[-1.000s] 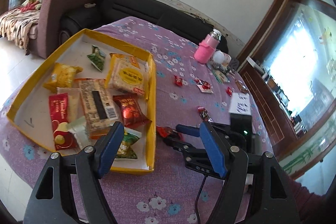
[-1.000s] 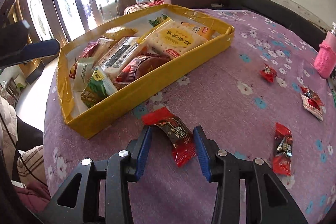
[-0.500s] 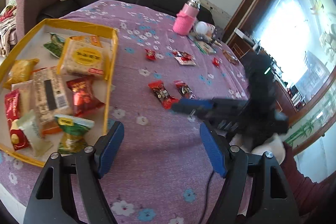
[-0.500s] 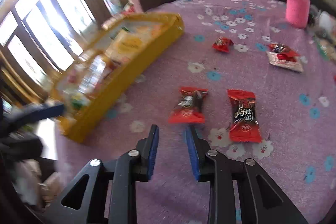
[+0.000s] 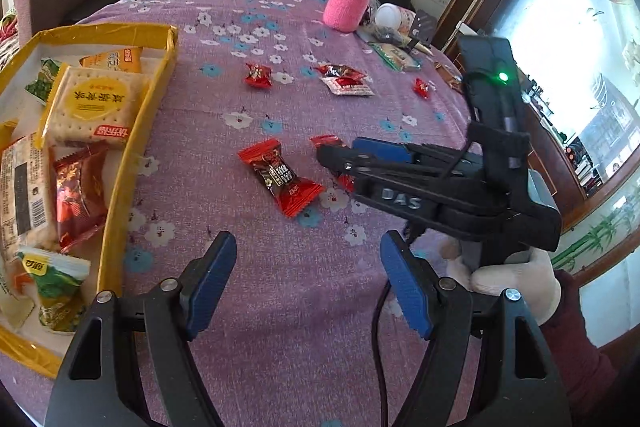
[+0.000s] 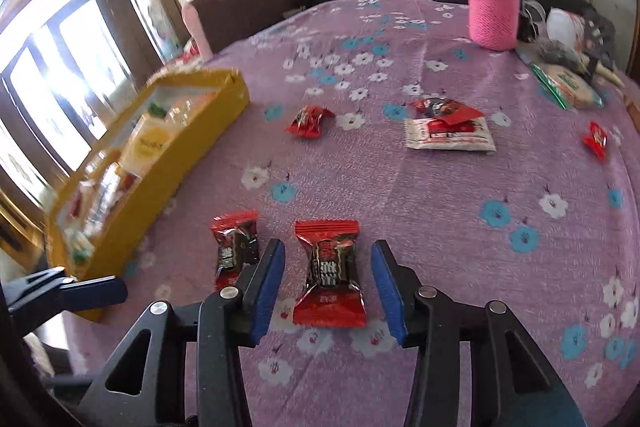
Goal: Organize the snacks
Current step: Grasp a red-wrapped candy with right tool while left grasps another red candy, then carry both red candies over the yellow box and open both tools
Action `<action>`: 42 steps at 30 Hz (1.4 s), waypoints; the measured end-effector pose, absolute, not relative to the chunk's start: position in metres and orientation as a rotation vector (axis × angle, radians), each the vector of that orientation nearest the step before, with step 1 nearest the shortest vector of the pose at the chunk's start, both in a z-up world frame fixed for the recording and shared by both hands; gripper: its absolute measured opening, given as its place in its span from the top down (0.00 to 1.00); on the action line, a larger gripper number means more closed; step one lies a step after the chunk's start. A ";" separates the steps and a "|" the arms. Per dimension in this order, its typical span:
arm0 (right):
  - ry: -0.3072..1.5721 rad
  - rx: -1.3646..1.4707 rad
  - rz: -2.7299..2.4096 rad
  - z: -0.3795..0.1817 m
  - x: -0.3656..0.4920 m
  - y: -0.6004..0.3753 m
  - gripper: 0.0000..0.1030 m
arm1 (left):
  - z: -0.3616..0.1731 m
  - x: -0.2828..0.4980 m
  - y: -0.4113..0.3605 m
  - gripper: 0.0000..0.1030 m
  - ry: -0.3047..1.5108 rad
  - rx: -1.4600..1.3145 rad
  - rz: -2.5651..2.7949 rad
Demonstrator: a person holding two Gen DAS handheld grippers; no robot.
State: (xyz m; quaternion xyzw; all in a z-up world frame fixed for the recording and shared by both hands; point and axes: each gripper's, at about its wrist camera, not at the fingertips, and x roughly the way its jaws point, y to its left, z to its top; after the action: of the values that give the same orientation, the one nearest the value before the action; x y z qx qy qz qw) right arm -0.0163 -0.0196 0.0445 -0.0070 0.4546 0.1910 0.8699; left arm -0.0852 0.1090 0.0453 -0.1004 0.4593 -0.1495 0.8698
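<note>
Right gripper (image 6: 328, 291) open, jaws just widened, straddling a red-and-black candy (image 6: 330, 275) lying flat on the cloth; pads clear of the wrapper on both sides, nothing pinched yet. Candy's long axis running straight away from the tool, parallel to the pads, crimped ends near and far, so a plain squeeze across the narrow waist looks enough. Second, matching candy (image 6: 234, 247) just left of the left pad, close enough to be nudged. Left gripper (image 5: 306, 283) wide open and empty, above bare cloth, further from that candy than the right; judged idle for this pick.

Wrappers glossy, crinkled film, pillow-shaped with sawtooth edges; likely slippery and easily crushed. Purple flowered tablecloth (image 6: 460, 211) soft, slightly rumpled.

Further off, left: yellow cardboard tray (image 6: 192, 151), low-walled, already filled with biscuit and snack packets. Beyond, more red sweets (image 6: 308, 121) scattered, a white sachet (image 6: 448, 139), then a pink knit-sleeved bottle (image 6: 492, 11) at the far edge.
</note>
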 end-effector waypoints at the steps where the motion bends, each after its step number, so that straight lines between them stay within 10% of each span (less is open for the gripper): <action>1: 0.956 -0.037 0.400 0.041 -0.014 -0.014 0.65 | 0.043 -0.083 0.109 0.28 0.965 -0.206 -0.305; 11: 0.925 0.000 0.287 0.048 -0.012 -0.046 0.75 | 0.028 -0.032 0.097 0.30 0.986 -0.188 -0.253; 17: 0.942 0.107 0.287 0.046 -0.006 -0.068 0.75 | 0.013 -0.014 0.073 0.72 0.958 0.033 -0.180; 24: 0.918 0.126 0.300 0.049 -0.010 -0.068 0.75 | 0.021 -0.021 0.084 0.80 0.942 -0.044 -0.218; 34: 0.873 0.163 0.321 0.054 -0.016 -0.059 0.75 | 0.053 -0.053 0.133 0.80 0.875 -0.178 -0.220; 38: 0.868 0.185 0.310 0.055 -0.019 -0.059 0.75 | 0.035 -0.040 0.105 0.53 0.918 -0.098 -0.270; 42: 0.863 0.195 0.302 0.054 -0.021 -0.064 0.75 | 0.020 -0.024 0.077 0.52 0.940 -0.003 -0.289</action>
State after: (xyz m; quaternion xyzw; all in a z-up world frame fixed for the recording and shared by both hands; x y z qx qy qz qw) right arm -0.0208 -0.0638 0.0542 0.0941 0.4161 0.1454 0.8927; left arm -0.0236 0.0773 0.0198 -0.0013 0.4515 -0.1389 0.8814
